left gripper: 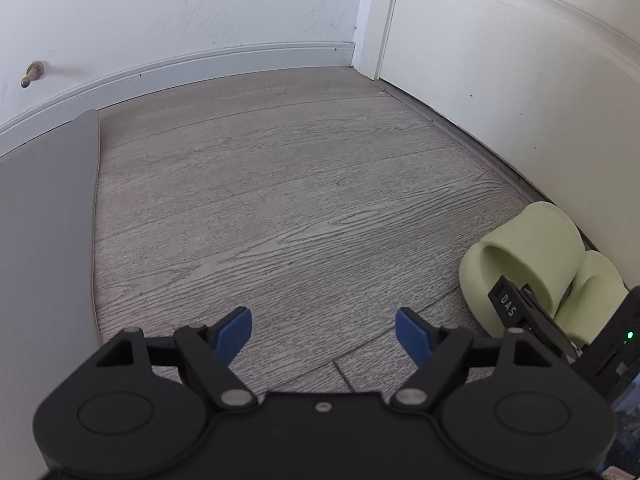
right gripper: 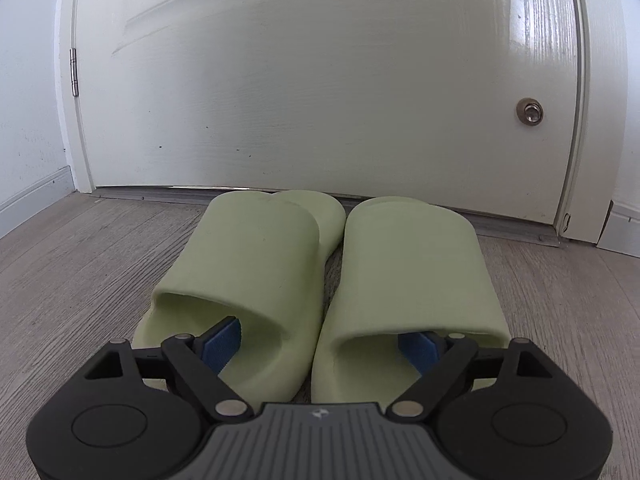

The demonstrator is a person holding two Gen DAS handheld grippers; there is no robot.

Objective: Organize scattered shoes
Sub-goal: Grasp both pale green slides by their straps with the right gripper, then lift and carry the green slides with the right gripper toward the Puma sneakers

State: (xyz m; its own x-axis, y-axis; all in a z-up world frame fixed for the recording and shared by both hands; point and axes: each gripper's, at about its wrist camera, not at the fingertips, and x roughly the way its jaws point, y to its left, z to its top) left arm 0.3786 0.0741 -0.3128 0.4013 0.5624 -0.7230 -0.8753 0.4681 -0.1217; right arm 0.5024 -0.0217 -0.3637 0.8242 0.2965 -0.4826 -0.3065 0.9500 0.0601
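Note:
Two pale green slide slippers stand side by side on the wood floor, toes against the door. The left slipper (right gripper: 248,264) and the right slipper (right gripper: 412,264) nearly touch. My right gripper (right gripper: 322,340) is open over their heel ends, one blue pad inside each slipper's opening, with the two inner walls between the jaws and no pad pressing. In the left wrist view the same slippers (left gripper: 528,248) sit at the far right, with one of the right gripper's fingers (left gripper: 506,304) in front of them. My left gripper (left gripper: 324,328) is open over bare floor, nothing between its pads.
A white door (right gripper: 320,80) with a metal threshold (right gripper: 500,228) closes off the space behind the slippers. A grey mat (left gripper: 44,240) lies along the left wall. A brass door stop (left gripper: 32,74) sticks out of the wall above the baseboard.

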